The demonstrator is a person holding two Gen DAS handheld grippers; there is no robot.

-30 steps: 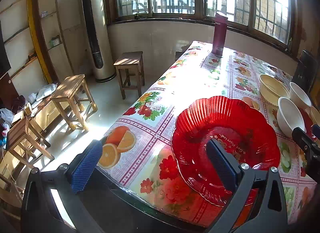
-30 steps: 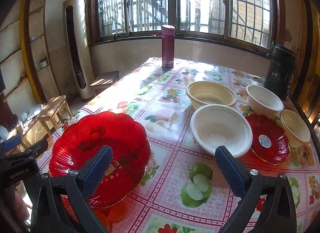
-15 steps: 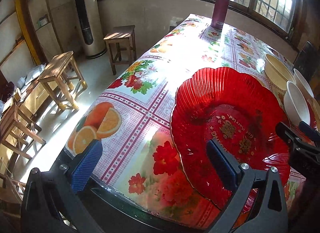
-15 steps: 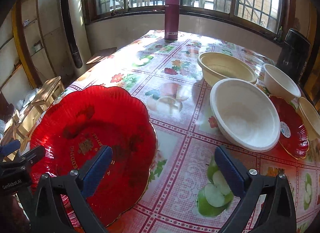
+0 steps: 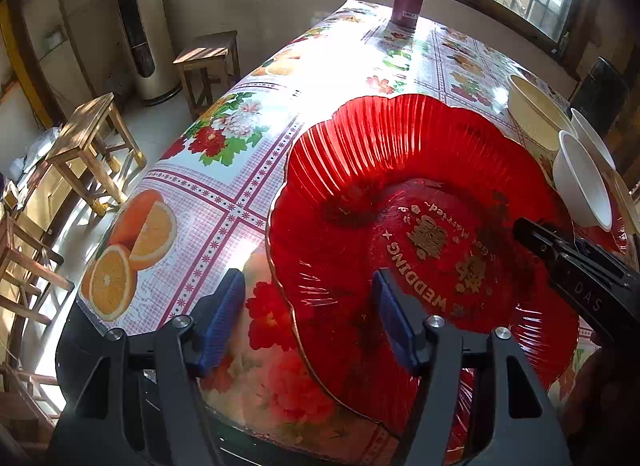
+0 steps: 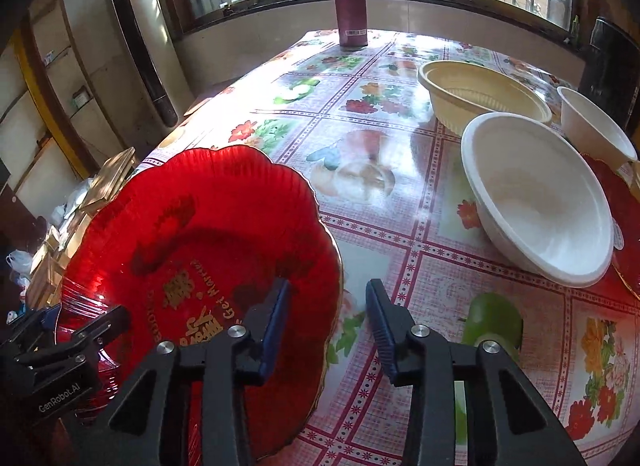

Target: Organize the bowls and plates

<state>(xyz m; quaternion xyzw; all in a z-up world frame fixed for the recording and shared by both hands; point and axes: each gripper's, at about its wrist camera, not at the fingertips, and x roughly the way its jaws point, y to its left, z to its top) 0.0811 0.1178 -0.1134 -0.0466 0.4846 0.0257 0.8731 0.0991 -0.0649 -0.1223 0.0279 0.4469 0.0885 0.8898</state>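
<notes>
Both jaws narrower astride red plate (image 5: 400, 193)

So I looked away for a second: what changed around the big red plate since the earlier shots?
Both grippers have closed in, narrowing their jaws: the left gripper straddles the red plate at its left rim, the right gripper its right rim. Neither has clamped it yet. The plate, white bowl, cream bowl and flask stayed put.
</notes>
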